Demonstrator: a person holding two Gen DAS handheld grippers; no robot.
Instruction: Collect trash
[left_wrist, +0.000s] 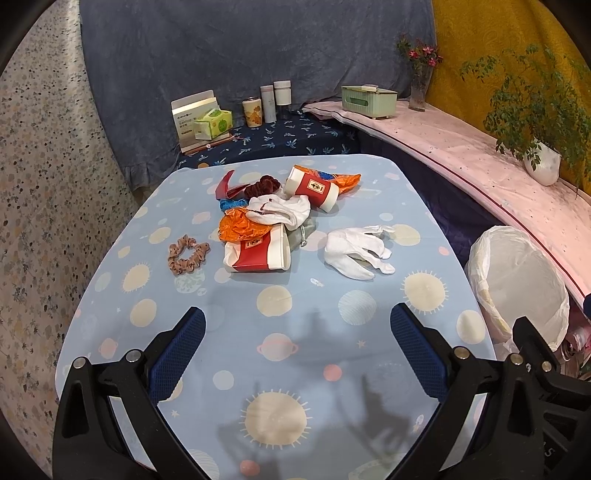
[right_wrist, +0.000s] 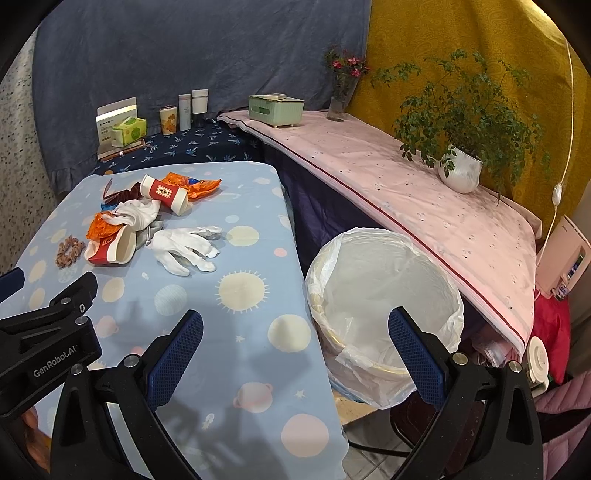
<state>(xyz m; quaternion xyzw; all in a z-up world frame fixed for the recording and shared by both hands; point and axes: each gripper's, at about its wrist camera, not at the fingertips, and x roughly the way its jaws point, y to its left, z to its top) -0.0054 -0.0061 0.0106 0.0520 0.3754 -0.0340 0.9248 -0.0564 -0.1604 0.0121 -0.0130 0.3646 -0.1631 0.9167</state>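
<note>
We see a blue-grey cloth (right_wrist: 192, 48) hung behind beside a mustard-yellow drape (right_wrist: 461, 37); a pink-covered ledge (right_wrist: 406, 184) runs along the right; a floral speckled wall (left_wrist: 33, 177) stands left; pale tiled floor (right_wrist: 365, 458) shows below.

The left wrist view looks from above the table's (left_wrist: 110, 295) near edge toward the far clutter. The right wrist view sits further right, over the bin (right_wrist: 384, 291). Both share the table, clutter and bin.
</note>
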